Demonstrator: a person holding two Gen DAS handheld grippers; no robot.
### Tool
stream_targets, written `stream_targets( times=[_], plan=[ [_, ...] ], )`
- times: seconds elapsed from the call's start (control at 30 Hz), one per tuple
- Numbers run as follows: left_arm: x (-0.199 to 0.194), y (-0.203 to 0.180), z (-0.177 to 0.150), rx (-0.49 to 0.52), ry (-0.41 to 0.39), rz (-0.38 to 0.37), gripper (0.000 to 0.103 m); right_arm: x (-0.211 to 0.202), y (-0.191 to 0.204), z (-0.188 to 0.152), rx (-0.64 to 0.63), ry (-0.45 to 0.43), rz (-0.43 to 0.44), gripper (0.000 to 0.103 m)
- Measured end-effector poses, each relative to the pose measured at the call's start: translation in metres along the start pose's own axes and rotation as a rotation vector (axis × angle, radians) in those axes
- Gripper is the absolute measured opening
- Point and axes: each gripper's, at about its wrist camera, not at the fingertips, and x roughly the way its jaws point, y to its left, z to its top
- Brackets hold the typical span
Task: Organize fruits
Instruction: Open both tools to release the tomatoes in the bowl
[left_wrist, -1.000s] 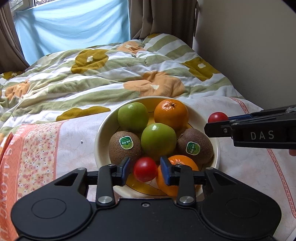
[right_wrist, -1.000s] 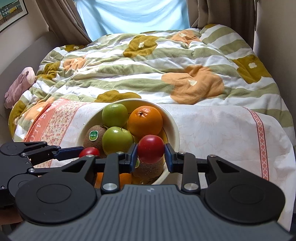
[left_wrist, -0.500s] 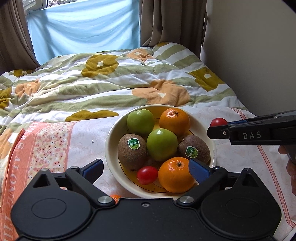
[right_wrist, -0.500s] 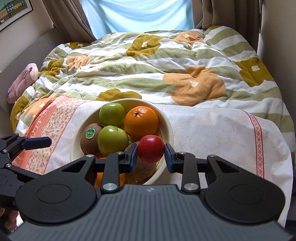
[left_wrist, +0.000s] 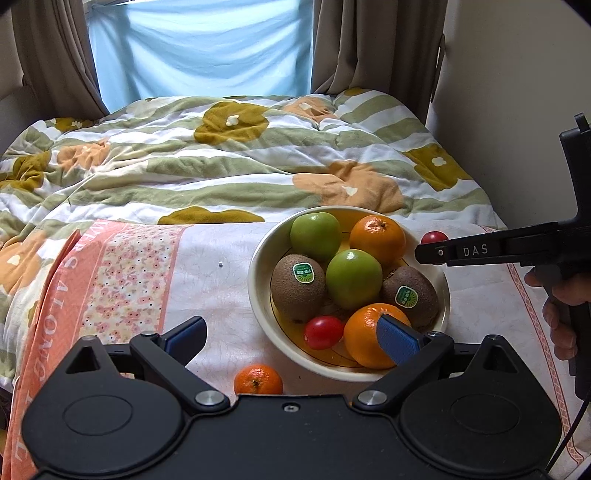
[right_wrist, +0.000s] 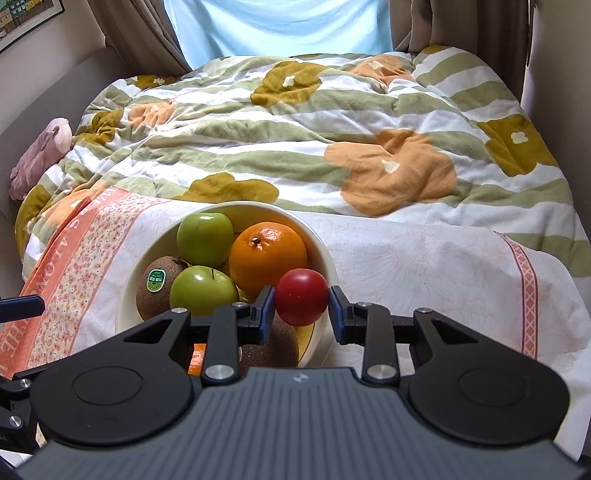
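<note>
Two green apples (left_wrist: 315, 235), three oranges (left_wrist: 377, 240), two kiwis (left_wrist: 297, 292), two red tomatoes (left_wrist: 323, 331).

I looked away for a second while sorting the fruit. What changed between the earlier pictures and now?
The left gripper let go of its red tomato, which now lies in the bowl; its jaws have just opened wide and it drew back. The right gripper keeps its grip on the other tomato above the rim. The other fruit stayed.
</note>
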Motion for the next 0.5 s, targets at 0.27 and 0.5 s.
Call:
stream_targets(
  times=[0.27, 0.5],
  plan=[
    [-0.003, 0.004, -0.003, -0.009, -0.008, 0.013, 0.100, -0.001, 0.002, -0.003, 0.012, -0.040, 0.032, 0.103],
    [-0.011, 0.005, -0.001, -0.003, -0.030, 0.009, 0.100, -0.017, 0.007, -0.005, 0.003, -0.082, 0.025, 0.103]
  ],
)
